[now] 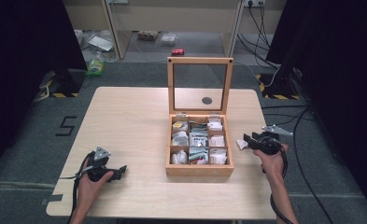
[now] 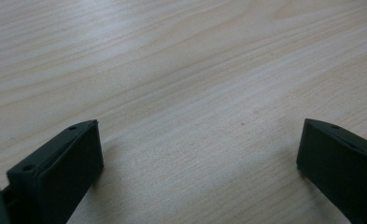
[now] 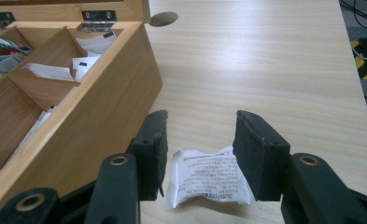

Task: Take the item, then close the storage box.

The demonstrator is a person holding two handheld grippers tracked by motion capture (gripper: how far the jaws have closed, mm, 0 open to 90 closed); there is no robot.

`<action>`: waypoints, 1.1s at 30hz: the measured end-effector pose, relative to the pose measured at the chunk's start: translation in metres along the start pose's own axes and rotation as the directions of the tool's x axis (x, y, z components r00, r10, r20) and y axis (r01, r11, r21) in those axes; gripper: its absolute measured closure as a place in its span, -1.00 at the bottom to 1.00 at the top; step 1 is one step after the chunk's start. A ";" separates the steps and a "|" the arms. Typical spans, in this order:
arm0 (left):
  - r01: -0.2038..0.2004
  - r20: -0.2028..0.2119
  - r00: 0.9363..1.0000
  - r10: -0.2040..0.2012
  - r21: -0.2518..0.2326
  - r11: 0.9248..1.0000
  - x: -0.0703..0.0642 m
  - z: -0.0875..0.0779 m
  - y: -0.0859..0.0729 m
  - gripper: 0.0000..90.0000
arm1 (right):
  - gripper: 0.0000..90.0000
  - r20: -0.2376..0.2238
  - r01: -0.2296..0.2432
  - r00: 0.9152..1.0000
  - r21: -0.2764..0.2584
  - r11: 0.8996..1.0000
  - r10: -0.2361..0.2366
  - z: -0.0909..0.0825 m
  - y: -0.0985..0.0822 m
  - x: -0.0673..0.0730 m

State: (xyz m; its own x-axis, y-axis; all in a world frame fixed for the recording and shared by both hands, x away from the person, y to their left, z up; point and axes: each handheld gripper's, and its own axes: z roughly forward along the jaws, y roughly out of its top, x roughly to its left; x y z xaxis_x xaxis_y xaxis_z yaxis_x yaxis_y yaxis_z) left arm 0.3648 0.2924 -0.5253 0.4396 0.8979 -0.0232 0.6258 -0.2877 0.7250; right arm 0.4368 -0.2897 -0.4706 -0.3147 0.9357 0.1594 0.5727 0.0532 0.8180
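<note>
Right gripper [image 3: 200, 154]: jaws standing apart, white printed packet [image 3: 209, 179] lying btwn them on the table [image 3: 265, 70]; pads look just short of the packet's sides, contact can't be told. In high view the right gripper [image 1: 246, 140] is sitting just off the box's right side, packet [image 1: 241, 144] at its tips.
Left gripper [image 2: 197, 158]: jaws gaping wide, nothing btwn them, hovering low over bare tabletop [image 2: 181, 70]. In high view the left gripper [image 1: 118, 171] is pointing toward the box, well apart from it.
Wooden box [image 1: 199, 169]: sitting to the left of the right gripper's jaws [image 3: 97, 112], wall just beside the left jaw; lid [image 1: 200, 84] w/ clear pane standing upright at the far edge.
Compartments: divided grid, holding white and coloured sachets [image 1: 198, 140]; exact contents too small to tell.
Hands: left hand [image 1: 91, 183] and right hand [image 1: 273, 161] each wrapping a gripper body.
Dark round spot [image 3: 164, 18]: lying on table beyond the right gripper, past the box's far corner.
</note>
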 end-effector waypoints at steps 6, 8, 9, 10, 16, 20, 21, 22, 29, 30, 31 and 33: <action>0.000 0.000 1.000 0.000 0.000 1.000 0.000 0.000 0.000 -1.00 | 0.10 -0.005 -0.013 1.000 -0.007 1.000 0.013 -0.001 0.002 0.001; 0.000 0.000 1.000 0.000 0.000 1.000 0.000 0.000 0.000 -1.00 | 0.06 -0.009 -0.020 1.000 -0.008 1.000 0.020 -0.002 0.003 0.002; 0.000 0.000 1.000 0.000 0.000 1.000 0.000 0.000 0.000 -1.00 | 0.05 -0.011 -0.021 1.000 -0.009 1.000 0.021 -0.002 0.003 0.002; 0.000 0.000 1.000 0.000 0.000 1.000 0.000 0.000 0.000 -1.00 | 0.03 -0.011 -0.017 1.000 -0.009 1.000 0.017 -0.001 0.004 0.002; 0.000 0.000 1.000 0.000 0.000 1.000 0.000 0.000 0.000 -1.00 | -0.03 -0.023 -0.023 0.999 -0.010 1.000 0.023 0.000 0.007 0.008; 0.000 0.000 1.000 0.000 0.000 1.000 0.000 0.000 0.000 -1.00 | -0.04 -0.038 -0.018 0.999 -0.016 1.000 0.017 0.001 0.010 0.012; 0.000 0.000 1.000 0.000 0.000 1.000 0.000 0.000 0.000 -1.00 | -0.04 -0.047 -0.014 0.999 -0.020 1.000 0.013 0.001 0.011 0.015; 0.000 0.000 1.000 0.000 0.000 1.000 0.000 0.000 0.000 -1.00 | -0.05 -0.052 -0.012 0.999 -0.022 1.000 0.011 0.002 0.012 0.017; 0.000 -0.001 1.000 0.000 0.000 1.000 0.000 0.000 0.000 -1.00 | -0.07 -0.078 0.007 0.997 -0.049 0.999 -0.011 0.002 0.022 0.027; 0.000 -0.001 1.000 0.000 0.000 1.000 0.000 0.000 0.000 -1.00 | -0.08 -0.082 0.007 0.997 -0.054 0.999 -0.011 0.001 0.024 0.028; 0.000 0.000 1.000 0.000 0.000 1.000 0.000 0.000 0.000 -1.00 | -0.08 -0.086 0.007 0.996 -0.060 0.998 -0.012 0.001 0.025 0.029; 0.000 0.000 1.000 0.000 0.000 1.000 0.000 0.000 0.000 -1.00 | -0.09 -0.090 0.012 0.996 -0.074 0.997 -0.019 0.000 0.029 0.029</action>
State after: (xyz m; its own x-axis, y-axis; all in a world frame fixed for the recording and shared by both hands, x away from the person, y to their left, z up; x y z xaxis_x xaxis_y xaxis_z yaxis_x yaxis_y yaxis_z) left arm 0.3647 0.2924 -0.5254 0.4396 0.8979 -0.0231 0.6256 -0.2876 0.7252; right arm 0.4443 -0.2608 -0.4429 -0.3923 0.8993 0.1934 0.5113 0.0384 0.8585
